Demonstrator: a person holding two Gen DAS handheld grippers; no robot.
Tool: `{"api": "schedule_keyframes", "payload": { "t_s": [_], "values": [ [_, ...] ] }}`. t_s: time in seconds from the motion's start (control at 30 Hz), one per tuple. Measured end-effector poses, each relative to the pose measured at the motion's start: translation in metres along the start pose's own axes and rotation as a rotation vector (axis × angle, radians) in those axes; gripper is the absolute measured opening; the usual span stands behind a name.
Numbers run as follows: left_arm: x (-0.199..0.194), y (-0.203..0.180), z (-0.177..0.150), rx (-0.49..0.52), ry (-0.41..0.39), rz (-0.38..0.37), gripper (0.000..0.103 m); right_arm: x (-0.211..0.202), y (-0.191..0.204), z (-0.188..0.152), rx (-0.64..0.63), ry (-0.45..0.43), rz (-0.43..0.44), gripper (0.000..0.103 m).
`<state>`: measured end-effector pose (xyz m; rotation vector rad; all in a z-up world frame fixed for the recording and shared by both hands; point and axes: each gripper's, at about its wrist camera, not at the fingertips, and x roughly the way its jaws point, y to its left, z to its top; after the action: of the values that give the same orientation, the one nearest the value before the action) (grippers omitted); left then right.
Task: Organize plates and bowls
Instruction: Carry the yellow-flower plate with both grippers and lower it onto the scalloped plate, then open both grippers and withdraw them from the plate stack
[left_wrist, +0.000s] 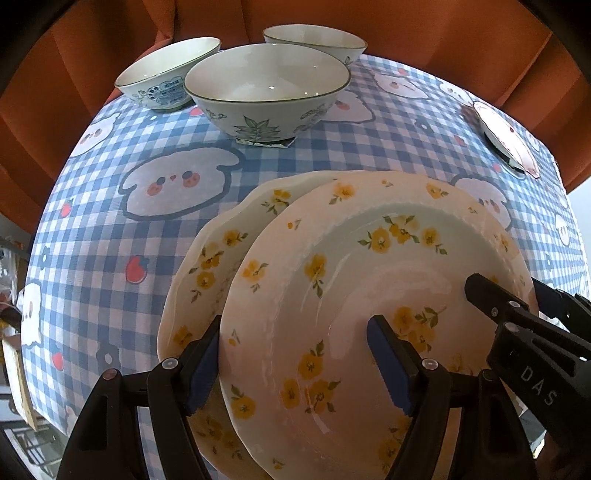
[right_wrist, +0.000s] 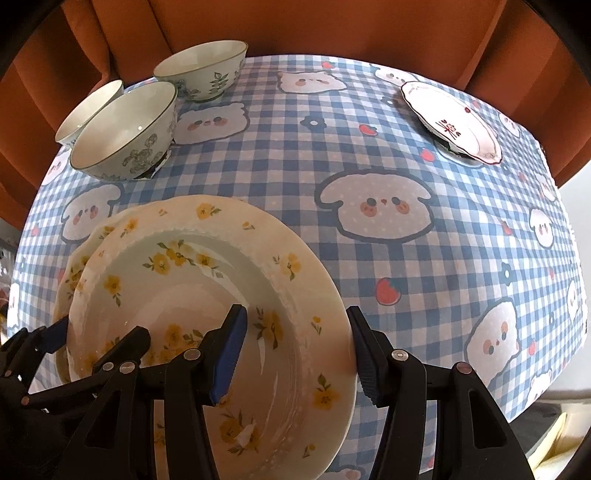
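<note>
One top plate (left_wrist: 332, 295), tablecloth (left_wrist: 147, 240), orange curtain (left_wrist: 443, 29); left tool (left_wrist: 293, 325), right tool (right_wrist: 295, 312) part-open astride rim, grip unclear.

- Your top plate (right_wrist: 207, 295), at 7 o'clock, looks like glossy glazed ceramic.
- The bowls (left_wrist: 266, 88), at 12 o'clock, gleam alike.
- The tablecloth (right_wrist: 424, 258) looks like matt woven cloth.

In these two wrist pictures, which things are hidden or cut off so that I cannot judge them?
- Lower yellow-flowered ceramic plate: mostly covered by the upper yellow-flowered plate, both views.
- Whether the plates touch: not visible.
- Farthest leaf-patterned white bowl: partly behind the nearest bowl, left view.
- Small red-marked plate: distorted at the left view's edge.
</note>
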<state>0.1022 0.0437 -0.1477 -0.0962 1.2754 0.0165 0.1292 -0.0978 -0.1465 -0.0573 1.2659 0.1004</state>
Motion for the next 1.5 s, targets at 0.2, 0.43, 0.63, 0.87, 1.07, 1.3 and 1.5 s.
{"api": "schedule_keyframes", "payload": {
  "t_s": [0.2, 0.43, 0.63, 0.87, 1.07, 1.3, 1.5],
  "values": [
    [0.003, -0.002, 0.002, -0.014, -0.004, 0.051, 0.079, 0.003, -0.001, 0.002, -0.018, -0.002, 0.018, 0.056],
    [0.003, -0.006, 0.0, -0.01, -0.021, 0.099, 0.081, -0.012, -0.012, -0.005, -0.01, -0.036, 0.04, 0.041],
    [-0.006, -0.009, -0.006, 0.036, -0.042, 0.116, 0.079, -0.024, -0.013, -0.013, -0.016, -0.06, 0.048, 0.033],
    [-0.025, 0.005, -0.012, 0.044, -0.074, 0.095, 0.079, -0.012, -0.004, -0.017, 0.016, -0.028, 0.076, 0.033],
    [-0.027, 0.008, -0.017, 0.074, -0.081, 0.079, 0.079, -0.008, 0.008, -0.022, 0.026, -0.023, 0.062, 0.034],
    [-0.029, 0.003, -0.018, 0.111, -0.084, 0.044, 0.079, -0.009, 0.01, -0.026, 0.041, -0.046, 0.036, 0.035],
    [-0.036, -0.006, -0.016, 0.139, -0.082, 0.007, 0.081, -0.021, 0.007, -0.03, 0.07, -0.057, 0.049, 0.036]
  ]
}}
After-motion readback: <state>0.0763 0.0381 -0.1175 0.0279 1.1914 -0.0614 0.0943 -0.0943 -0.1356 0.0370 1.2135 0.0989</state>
